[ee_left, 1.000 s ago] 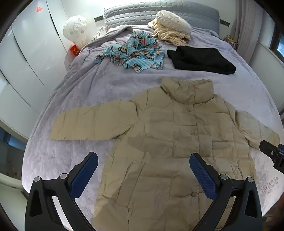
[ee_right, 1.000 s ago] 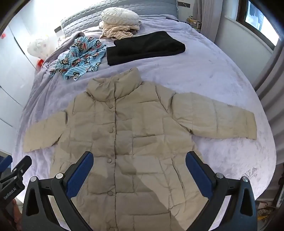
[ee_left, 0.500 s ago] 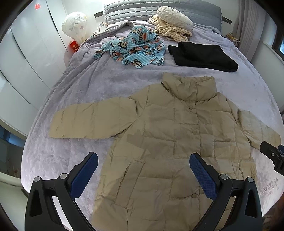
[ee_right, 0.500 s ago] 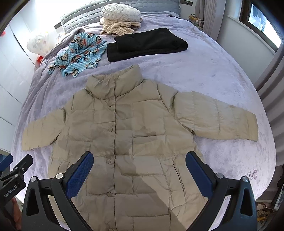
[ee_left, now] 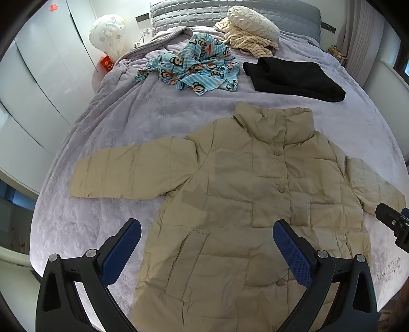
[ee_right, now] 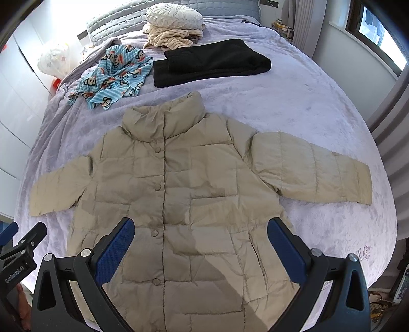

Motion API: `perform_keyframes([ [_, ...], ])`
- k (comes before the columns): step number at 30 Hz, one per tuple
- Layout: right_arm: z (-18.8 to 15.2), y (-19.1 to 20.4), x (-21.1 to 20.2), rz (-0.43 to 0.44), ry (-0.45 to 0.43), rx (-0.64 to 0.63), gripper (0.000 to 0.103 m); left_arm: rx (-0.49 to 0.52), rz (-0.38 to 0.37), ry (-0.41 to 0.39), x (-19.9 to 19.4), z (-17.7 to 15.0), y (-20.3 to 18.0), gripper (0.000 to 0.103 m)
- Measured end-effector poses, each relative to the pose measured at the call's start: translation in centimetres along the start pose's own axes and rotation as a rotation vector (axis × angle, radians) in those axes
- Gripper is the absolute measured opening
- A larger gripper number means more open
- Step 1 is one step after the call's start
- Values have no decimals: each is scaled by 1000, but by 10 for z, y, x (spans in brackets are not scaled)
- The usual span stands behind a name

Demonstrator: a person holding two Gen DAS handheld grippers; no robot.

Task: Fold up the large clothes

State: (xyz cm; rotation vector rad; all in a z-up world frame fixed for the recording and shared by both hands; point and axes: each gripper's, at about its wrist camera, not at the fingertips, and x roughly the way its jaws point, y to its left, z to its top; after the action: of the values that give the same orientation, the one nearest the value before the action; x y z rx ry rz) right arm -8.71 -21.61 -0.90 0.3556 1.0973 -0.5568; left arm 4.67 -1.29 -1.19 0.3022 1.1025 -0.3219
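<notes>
Lilac bed (ee_left: 107, 122) (beige jacket (ee_left: 242, 204) flat), bedrm.

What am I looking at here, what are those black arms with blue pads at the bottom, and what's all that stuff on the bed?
Those are hand-held grippers, one in each of a person's hands, each carrying a wide-angle camera that looks forward along its two fingers. One picture comes from the left gripper, the other from the right gripper. Both are open and hold nothing. The blue parts are their finger pads.

Below them, spread flat and buttoned on a lavender plush bedspread, lies a beige quilted puffer jacket with both sleeves stretched out sideways. Farther up the bed are a folded black garment, a crumpled blue striped cloth with monkey faces, a heap of cream striped fabric and a round white pleated cushion on top of it.
</notes>
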Motion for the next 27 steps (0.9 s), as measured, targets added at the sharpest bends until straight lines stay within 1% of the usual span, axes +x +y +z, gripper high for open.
perform_keyframes([
  [8, 0, 0, 3, -2, 4, 3, 103, 15, -3, 5, 2, 0, -4, 103],
  [27, 1, 0, 5, -3, 6, 3, 103, 15, -2, 7, 3, 1, -3, 103],
])
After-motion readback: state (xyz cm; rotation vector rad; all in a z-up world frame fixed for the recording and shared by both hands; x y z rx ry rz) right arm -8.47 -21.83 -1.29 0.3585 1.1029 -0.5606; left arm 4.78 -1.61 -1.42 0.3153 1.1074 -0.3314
